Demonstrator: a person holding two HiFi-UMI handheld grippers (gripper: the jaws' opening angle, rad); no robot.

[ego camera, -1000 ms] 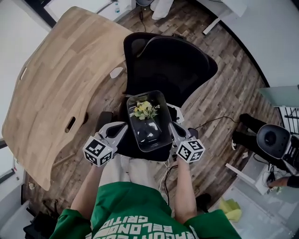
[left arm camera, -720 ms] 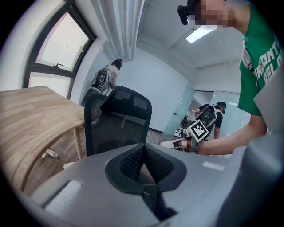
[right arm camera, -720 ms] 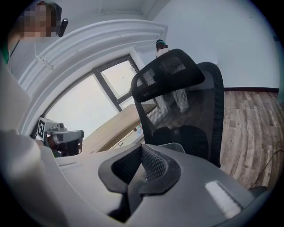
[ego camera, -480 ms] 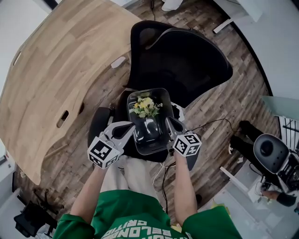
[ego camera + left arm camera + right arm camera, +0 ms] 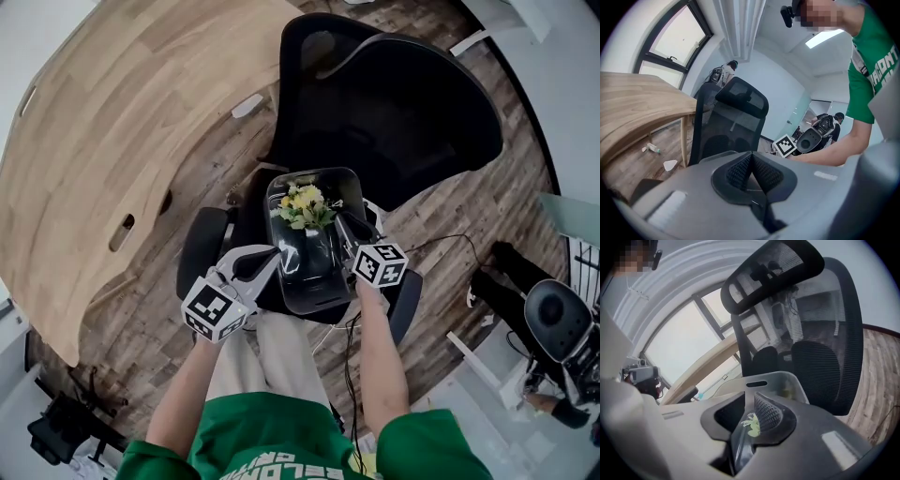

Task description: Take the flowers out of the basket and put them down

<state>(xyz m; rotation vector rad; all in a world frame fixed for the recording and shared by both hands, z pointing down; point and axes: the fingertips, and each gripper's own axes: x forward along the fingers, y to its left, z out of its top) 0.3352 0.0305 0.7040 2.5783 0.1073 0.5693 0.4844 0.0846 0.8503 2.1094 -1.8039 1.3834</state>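
A clear plastic basket [image 5: 323,302] sits on the black office chair's seat, with yellow flowers [image 5: 305,206] at its far end. My left gripper [image 5: 272,255] reaches the basket's left rim. In the left gripper view its pads [image 5: 740,171] meet, shut on the rim. My right gripper [image 5: 345,225] is at the right rim. Its jaws have just been opening: in the right gripper view the clear basket wall [image 5: 780,380] stands in the narrow gap of the right gripper [image 5: 749,413], with a green leaf [image 5: 751,426] showing through.
The office chair [image 5: 394,103] has a tall mesh back behind the basket and an armrest [image 5: 202,248] at the left. A curved wooden table [image 5: 112,122] lies to the left. A person with equipment [image 5: 553,328] is at the right, over wood flooring.
Both grippers and the basket have come down toward the chair seat. The right gripper has slid further along the basket's right rim, nearer the flowers.
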